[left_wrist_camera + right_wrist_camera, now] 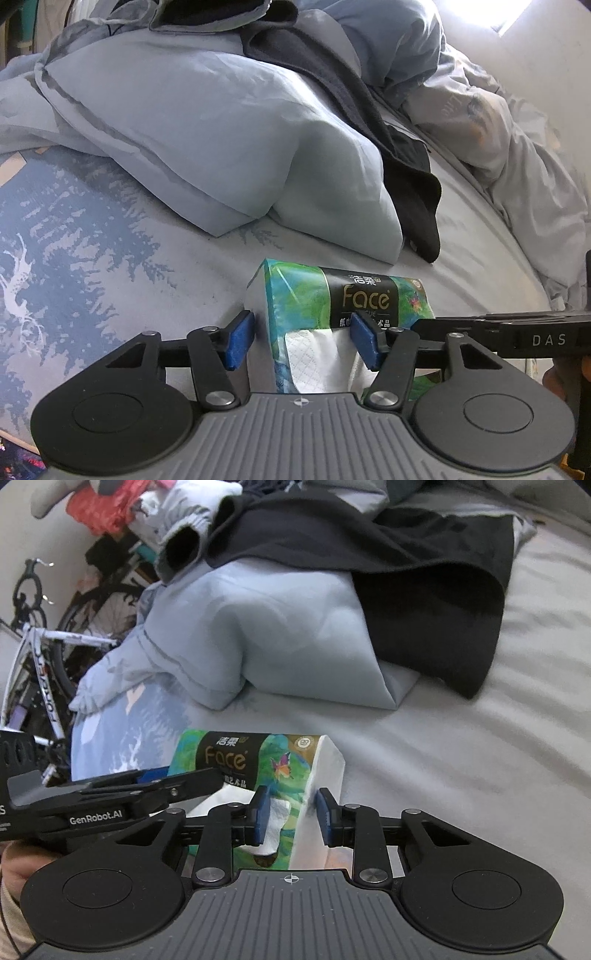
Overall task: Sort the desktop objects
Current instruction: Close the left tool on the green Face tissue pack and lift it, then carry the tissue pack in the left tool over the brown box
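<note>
One tissue pack (340, 299) lies on the bed (461, 236), just before the one blue pillow (207, 136). Two grippers clamp it: the left gripper (303, 341) on its left end, the right gripper (291, 814) on its right end, apparently nipping a tissue (273, 823).

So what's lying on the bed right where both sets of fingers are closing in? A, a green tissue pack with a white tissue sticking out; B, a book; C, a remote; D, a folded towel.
A: the tissue pack is green with "Face" printed on it and a white tissue poking out, and the left fingers and right fingers sit at its two ends.
</note>
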The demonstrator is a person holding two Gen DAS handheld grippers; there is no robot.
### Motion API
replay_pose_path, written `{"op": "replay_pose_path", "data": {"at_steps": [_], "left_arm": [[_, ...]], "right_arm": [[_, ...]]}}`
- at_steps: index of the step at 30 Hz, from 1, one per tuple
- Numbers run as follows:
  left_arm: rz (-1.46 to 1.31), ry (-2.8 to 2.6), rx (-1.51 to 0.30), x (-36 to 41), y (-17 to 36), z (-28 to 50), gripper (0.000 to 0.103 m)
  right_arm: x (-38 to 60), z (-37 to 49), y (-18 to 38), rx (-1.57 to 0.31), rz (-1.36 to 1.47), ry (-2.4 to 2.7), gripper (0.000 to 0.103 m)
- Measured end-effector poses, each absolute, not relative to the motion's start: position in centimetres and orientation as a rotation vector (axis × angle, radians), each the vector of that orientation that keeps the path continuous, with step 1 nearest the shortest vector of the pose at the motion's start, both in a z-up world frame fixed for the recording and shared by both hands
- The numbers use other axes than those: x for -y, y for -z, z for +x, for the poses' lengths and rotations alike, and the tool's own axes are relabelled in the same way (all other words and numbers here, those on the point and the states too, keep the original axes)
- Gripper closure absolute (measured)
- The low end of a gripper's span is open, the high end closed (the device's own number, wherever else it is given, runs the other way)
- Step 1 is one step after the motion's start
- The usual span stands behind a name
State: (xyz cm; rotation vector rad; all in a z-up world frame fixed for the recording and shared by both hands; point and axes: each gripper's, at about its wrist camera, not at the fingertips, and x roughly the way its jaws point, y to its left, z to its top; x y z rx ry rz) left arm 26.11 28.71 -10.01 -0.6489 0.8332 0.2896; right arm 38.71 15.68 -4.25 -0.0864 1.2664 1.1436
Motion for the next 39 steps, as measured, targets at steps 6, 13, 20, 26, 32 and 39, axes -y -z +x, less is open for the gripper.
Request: {"op": "replay_pose_path", "data": {"at_steps": [6, 13, 20, 26, 32, 39], "left_arm": [[-0.610, -0.278, -0.819, -27.7, 8.1, 25.7, 0.046], [-0.586, -0.265, -0.772, -26.8, 5.0, 24.8, 0.047], [-0.563, -0.239, -0.706, -25.7, 0.7, 23.0, 0.047], [-0.525, -0.207, -0.649, -23.9, -3.4, 20.6, 0.047], [-0.485, -0.160, -0.589, -21.4, -7.6, 18.0, 0.047], [-0.444, -0.098, -0.525, -18.3, -11.7, 14.6, 0.047]], "right_arm": [[-15.0, 37.7, 1.4, -1.199, -0.097, -1.135, 0.072], [-13.7, 36.1, -3.0, -1.112, -0.084, -1.133, 0.072], [-11.7, 33.7, -8.6, -1.011, -0.082, -1.128, 0.072], [-9.0, 30.6, -13.6, -0.933, -0.088, -1.111, 0.072], [-5.4, 26.9, -18.8, -0.850, -0.088, -1.089, 0.072], [-0.7, 22.0, -23.9, -0.768, -0.073, -1.057, 0.072]]}}
